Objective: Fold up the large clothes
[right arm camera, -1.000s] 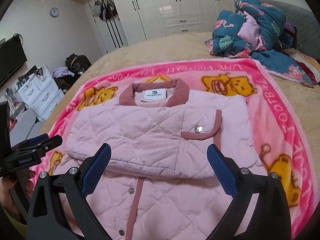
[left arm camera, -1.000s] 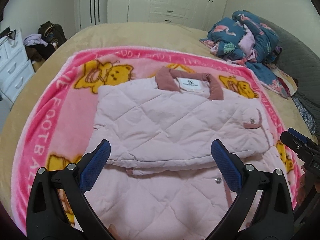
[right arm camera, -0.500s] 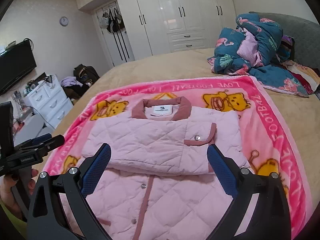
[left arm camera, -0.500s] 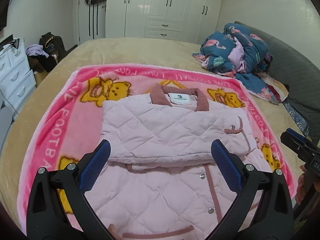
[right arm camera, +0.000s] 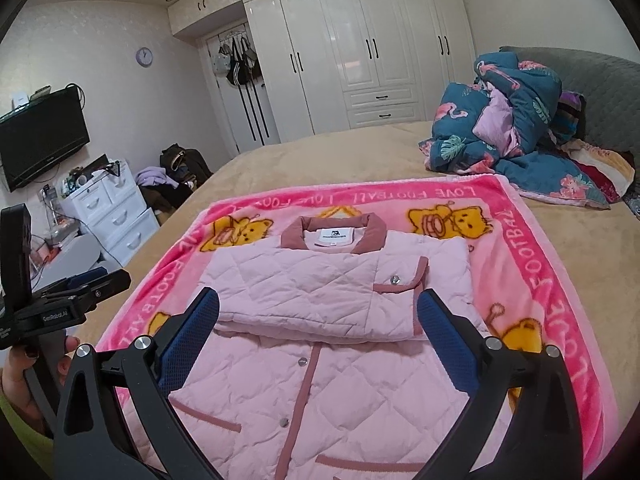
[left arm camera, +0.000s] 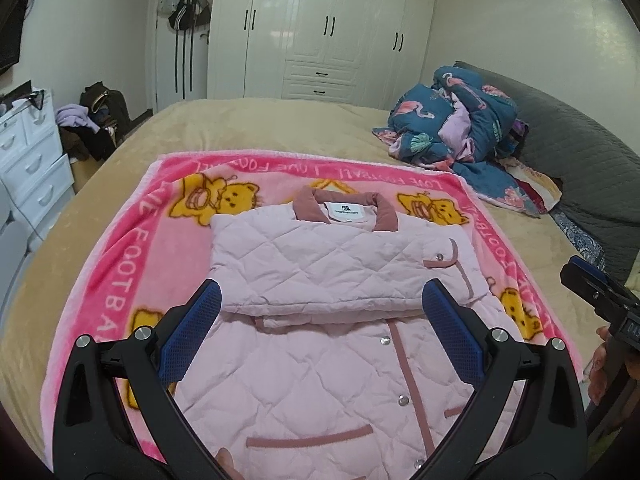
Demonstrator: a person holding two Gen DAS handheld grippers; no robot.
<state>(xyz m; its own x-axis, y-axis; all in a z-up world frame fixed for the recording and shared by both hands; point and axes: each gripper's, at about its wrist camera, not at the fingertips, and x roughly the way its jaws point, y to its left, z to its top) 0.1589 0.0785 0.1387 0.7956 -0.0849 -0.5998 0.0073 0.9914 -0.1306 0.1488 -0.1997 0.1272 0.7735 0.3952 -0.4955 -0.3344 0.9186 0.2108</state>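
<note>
Bedroom scene: tan bed [left arm camera: 224,128] carrying a pink bear-print blanket [left arm camera: 120,264], white wardrobes [right arm camera: 360,60] behind, a crumpled flamingo quilt [left arm camera: 452,128] near the headboard. The pink quilted jacket [left arm camera: 320,280] lies on the blanket, sleeves folded across its chest. Left gripper [left arm camera: 320,336] and right gripper [right arm camera: 318,332] hover above it, jaws wide, empty. Only the right wrist view shows the wall-mounted television [right arm camera: 40,136]

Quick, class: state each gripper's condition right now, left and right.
Left gripper: open, holding nothing, above the pink quilted jacket.
Right gripper: open, holding nothing, above the same jacket.
</note>
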